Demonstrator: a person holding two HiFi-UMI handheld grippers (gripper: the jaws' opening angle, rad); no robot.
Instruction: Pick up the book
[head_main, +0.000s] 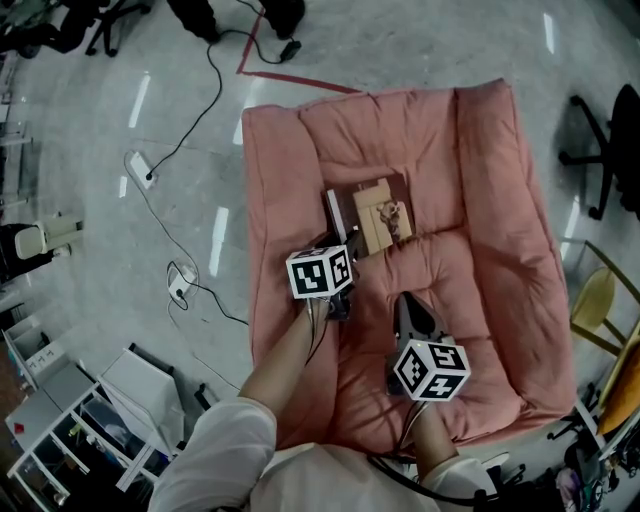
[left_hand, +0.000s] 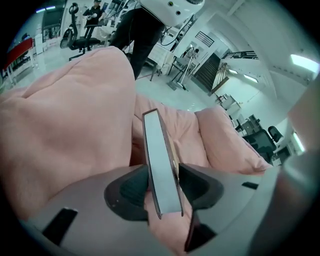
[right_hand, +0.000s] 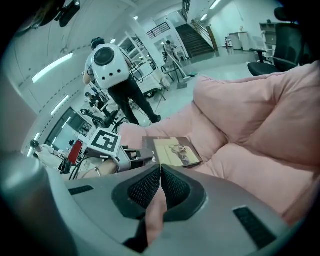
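Left claw (head_main: 343, 256) closed on the book (head_main: 378, 215): in the left gripper view the left claw (left_hand: 164, 186) has one dark pad pressed against each face of the book (left_hand: 159, 160), which is seen edge-on and runs away from the camera. In the head view the grip is at the near left corner, on the side of the dark spine, with the tan cover facing up. The book lies in the hollow of a large pink cushion (head_main: 500, 200), close to its middle, with padded rolls rising on the left, far and right sides. In the right gripper view the book (right_hand: 172, 150) shows its pale cover with a small picture, and the marker cube (right_hand: 105, 141) of the left claw stands just beside its spine.

Right claw (head_main: 405, 308) closed on nothing: its ribbed pads (right_hand: 145, 187) meet with no object between them. It hangs over the cushion (right_hand: 260, 110) near the book, on the person's side, and apart from it.

Surroundings: the cushion sits on a grey floor (head_main: 180, 80). A black cable (head_main: 205, 70) trails across the floor to the left, a red line (head_main: 290, 78) is marked beyond the cushion's far edge, and an office chair (head_main: 600, 150) stands to the right.
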